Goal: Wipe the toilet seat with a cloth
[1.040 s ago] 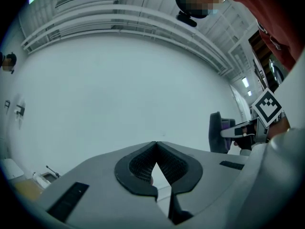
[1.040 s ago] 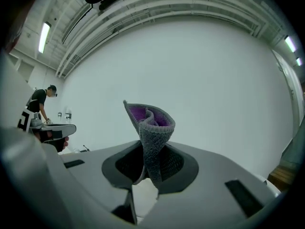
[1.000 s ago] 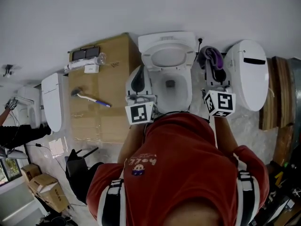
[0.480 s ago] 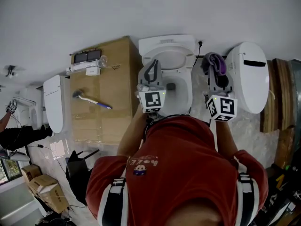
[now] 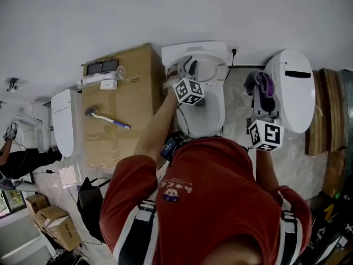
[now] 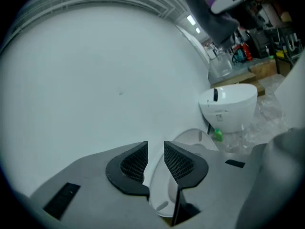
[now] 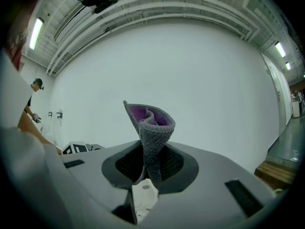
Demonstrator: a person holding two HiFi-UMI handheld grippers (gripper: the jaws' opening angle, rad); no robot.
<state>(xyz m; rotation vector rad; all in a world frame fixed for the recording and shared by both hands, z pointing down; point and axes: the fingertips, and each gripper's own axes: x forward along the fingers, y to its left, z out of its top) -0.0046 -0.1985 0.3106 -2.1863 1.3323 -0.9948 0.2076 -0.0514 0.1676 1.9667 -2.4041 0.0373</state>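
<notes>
The white toilet (image 5: 212, 112) stands in the middle of the head view, its seat and lid (image 5: 207, 59) raised at the back. My left gripper (image 5: 185, 66) reaches up to the left rim of that raised seat. Its jaws have just been opening, and in the left gripper view the left gripper (image 6: 155, 149) shows a narrow gap with nothing gripped; the white seat (image 6: 188, 138) lies just beyond. To the right of the bowl my right gripper (image 5: 260, 95) is shut on a grey and purple cloth (image 5: 265, 83). That cloth (image 7: 150, 128) stands up from the jaws.
A big cardboard box (image 5: 118, 131) left of the toilet carries a blue-handled brush (image 5: 106, 116) and a clear bottle (image 5: 102, 75). A second white toilet (image 5: 290, 87) stands at the right, another (image 5: 61, 120) at far left. Wooden boards (image 5: 330, 115) line the right edge.
My left gripper has swung from the bowl's left side up and forward to the raised seat, rolling as it went, and its jaws have opened. The right gripper has drifted right with the cloth.
</notes>
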